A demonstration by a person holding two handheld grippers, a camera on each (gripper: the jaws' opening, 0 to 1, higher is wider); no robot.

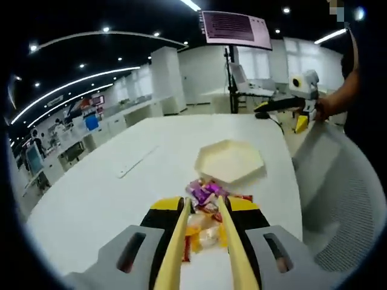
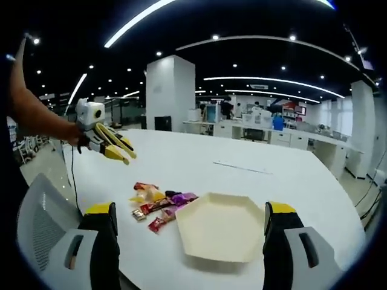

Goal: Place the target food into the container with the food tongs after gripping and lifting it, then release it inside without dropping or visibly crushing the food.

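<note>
A small pile of wrapped snacks [image 1: 207, 194] [image 2: 158, 202] in purple, red and yellow lies on the white table [image 1: 91, 199]. Just past it sits an empty cream hexagonal tray [image 1: 230, 160] [image 2: 221, 226]. My left gripper [image 1: 204, 208] is shut on yellow food tongs [image 1: 178, 241], whose two arms stand slightly apart with their tips at the near edge of the pile. Nothing is lifted. From the right gripper view the left gripper [image 2: 115, 145] hangs in a hand left of the snacks. My right gripper [image 2: 190, 211] is wide open, in front of the tray; a hand holds this right gripper [image 1: 299, 99] beyond the table's far edge.
A thin white strip [image 1: 136, 163] [image 2: 242, 167] lies on the table beyond the tray. A grey mesh chair [image 1: 344, 205] [image 2: 42, 223] stands against the table edge near the snacks. A dark cable [image 1: 272, 121] trails off the far corner. Desks and a screen fill the background.
</note>
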